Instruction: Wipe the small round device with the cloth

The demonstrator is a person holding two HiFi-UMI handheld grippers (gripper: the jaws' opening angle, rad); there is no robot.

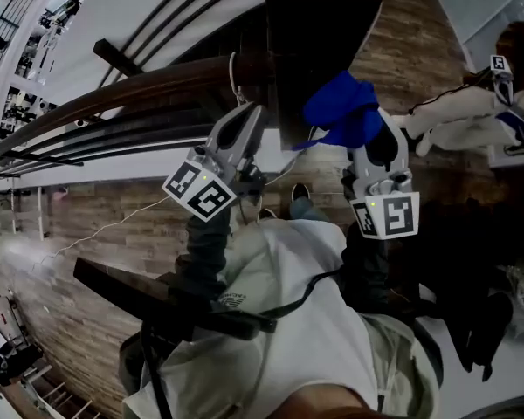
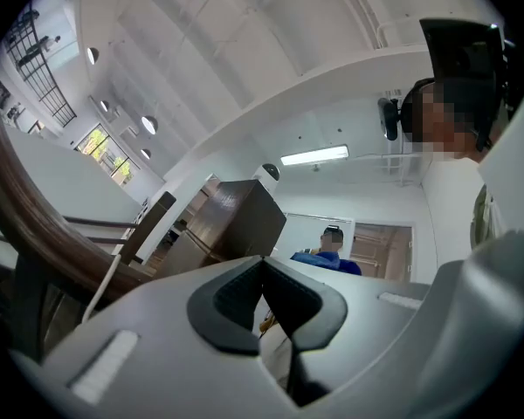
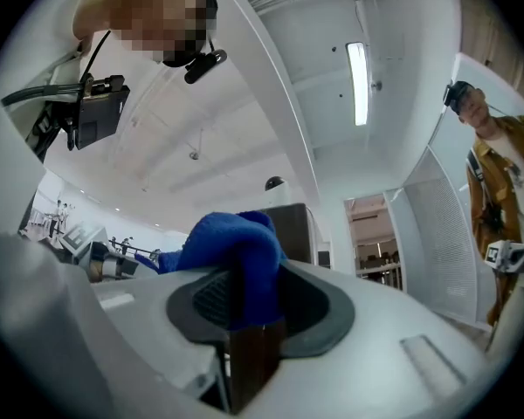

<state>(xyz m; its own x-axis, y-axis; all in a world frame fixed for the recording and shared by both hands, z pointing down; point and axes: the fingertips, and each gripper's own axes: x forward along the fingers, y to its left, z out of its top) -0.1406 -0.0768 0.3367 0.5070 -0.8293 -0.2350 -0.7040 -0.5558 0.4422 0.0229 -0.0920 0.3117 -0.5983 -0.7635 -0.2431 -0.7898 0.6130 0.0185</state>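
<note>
Left gripper (image 2: 262, 263) clenched, pads meeting at the tips, nothing between them. Right gripper (image 3: 247, 297) clamped on a blue cloth (image 3: 231, 247); the cloth bunches over the jaw tips and spills toward the left side of them. Both grippers are raised side by side in front of a dark brown cabinet (image 2: 236, 221), the left one just off its left edge and the right one before its front face in the head view. Cannot tell if the cloth touches the cabinet there. The small round device (image 3: 273, 183), a dark dome on a white base, sits on top of the cabinet, above and beyond the cloth, apart from both grippers and not touched by the cloth. In the left gripper view the device shows at the cabinet's top rear corner. A white cable (image 1: 113, 225) runs across the wood floor (image 1: 96, 208) left of and below the cabinet. A curved dark wooden rail (image 1: 113, 94) sweeps off to the cabinet's left. A second person (image 1: 472, 112) in white sleeves stands well to the right of the cabinet, holding another marker-cube gripper. A ceiling light strip (image 3: 360, 68) is overhead, above the cabinet in the right gripper view. The wearer's pale shirt (image 1: 288, 304) fills the lower head view, below both grippers.
</note>
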